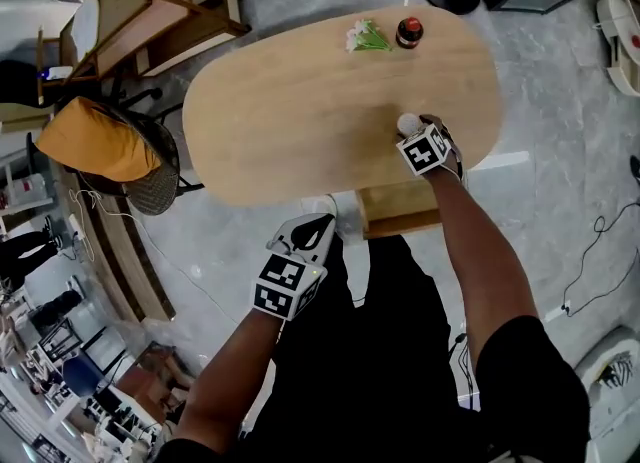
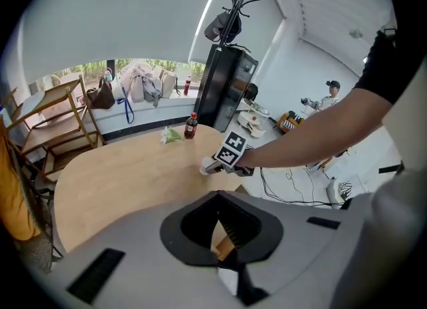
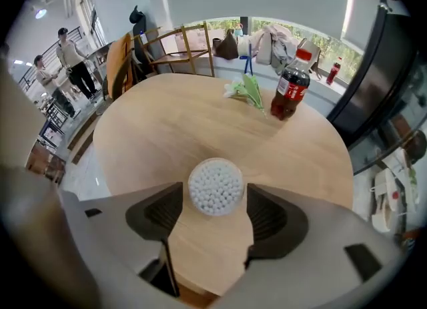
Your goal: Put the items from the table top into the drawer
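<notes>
A round clear tub of cotton swabs (image 1: 408, 124) (image 3: 215, 186) stands near the front edge of the oval wooden table (image 1: 300, 101). My right gripper (image 1: 418, 133) (image 3: 215, 195) points steeply down over it, open, with one jaw on either side of the tub and a small gap to each. A cola bottle (image 1: 409, 31) (image 3: 291, 87) and a green and white packet (image 1: 366, 37) (image 3: 247, 89) sit at the table's far edge. A wooden drawer (image 1: 400, 209) sticks out below the table's front edge. My left gripper (image 1: 308, 234) (image 2: 223, 251) hangs in front of the table, shut and empty.
A chair draped with orange cloth (image 1: 100, 141) stands left of the table, with a wooden rack (image 1: 150, 11) behind it. Cables (image 1: 600, 251) lie on the floor at the right. Two people (image 3: 67, 61) stand far off beyond the table.
</notes>
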{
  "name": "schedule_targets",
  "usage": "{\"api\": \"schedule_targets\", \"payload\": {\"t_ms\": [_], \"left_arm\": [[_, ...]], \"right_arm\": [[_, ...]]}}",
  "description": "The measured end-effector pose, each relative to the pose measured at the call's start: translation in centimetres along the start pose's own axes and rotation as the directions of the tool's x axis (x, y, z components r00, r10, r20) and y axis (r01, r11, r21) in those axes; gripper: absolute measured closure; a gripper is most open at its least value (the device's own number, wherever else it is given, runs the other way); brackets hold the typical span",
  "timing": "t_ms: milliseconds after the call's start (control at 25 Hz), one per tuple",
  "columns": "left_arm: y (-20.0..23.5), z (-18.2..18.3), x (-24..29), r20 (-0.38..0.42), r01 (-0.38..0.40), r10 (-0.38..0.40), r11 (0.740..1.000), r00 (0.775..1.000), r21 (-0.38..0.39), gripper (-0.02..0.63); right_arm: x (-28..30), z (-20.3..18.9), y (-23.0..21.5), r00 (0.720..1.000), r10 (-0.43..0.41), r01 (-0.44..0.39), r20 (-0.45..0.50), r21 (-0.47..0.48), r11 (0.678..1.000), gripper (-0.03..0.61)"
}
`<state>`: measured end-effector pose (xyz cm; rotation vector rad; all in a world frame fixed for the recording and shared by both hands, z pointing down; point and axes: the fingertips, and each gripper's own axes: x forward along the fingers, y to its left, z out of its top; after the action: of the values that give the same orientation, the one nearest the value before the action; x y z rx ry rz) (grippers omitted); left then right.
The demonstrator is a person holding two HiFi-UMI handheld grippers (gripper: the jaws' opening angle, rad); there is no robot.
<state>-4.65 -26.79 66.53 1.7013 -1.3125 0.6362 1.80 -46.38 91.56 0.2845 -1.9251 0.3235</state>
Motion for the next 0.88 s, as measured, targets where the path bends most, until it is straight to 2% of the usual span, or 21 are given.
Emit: {"api": "schedule_targets", "payload": {"t_ms": [200,440,640,880], "left_arm": [[0.1,-1.0,-0.1,-0.004,0.007,-0.007,1.000,1.000,-0.011,0.612],[0.8,-1.8,-0.3,-0.018,0.018,-0.018,1.000,1.000,0.001,0.612],[1.0,-2.6,-0.4,-0.042,0.040,-0.038,0.998,0.998,0.038,0.612],[0.1,-3.4,0.5,-0.079,0.093,-0.084,0.989,0.993,0.113,0.612]], "right_arm": [[1.1,0.6,0.0,1.000,-0.024,0.023,-0.012,-0.035,0.999,0.305],[-0.5,-0.3,1.1,0.999,-0.031,0.031,0.018,0.003,1.000,0.313],[-3.6,-3.9,4.0,0.997,-0.040,0.034,0.068,0.081,0.996,0.313],[-5.4,-11.6,9.2,0.998,-0.048,0.038,0.050,0.185,0.982,0.313]]}}
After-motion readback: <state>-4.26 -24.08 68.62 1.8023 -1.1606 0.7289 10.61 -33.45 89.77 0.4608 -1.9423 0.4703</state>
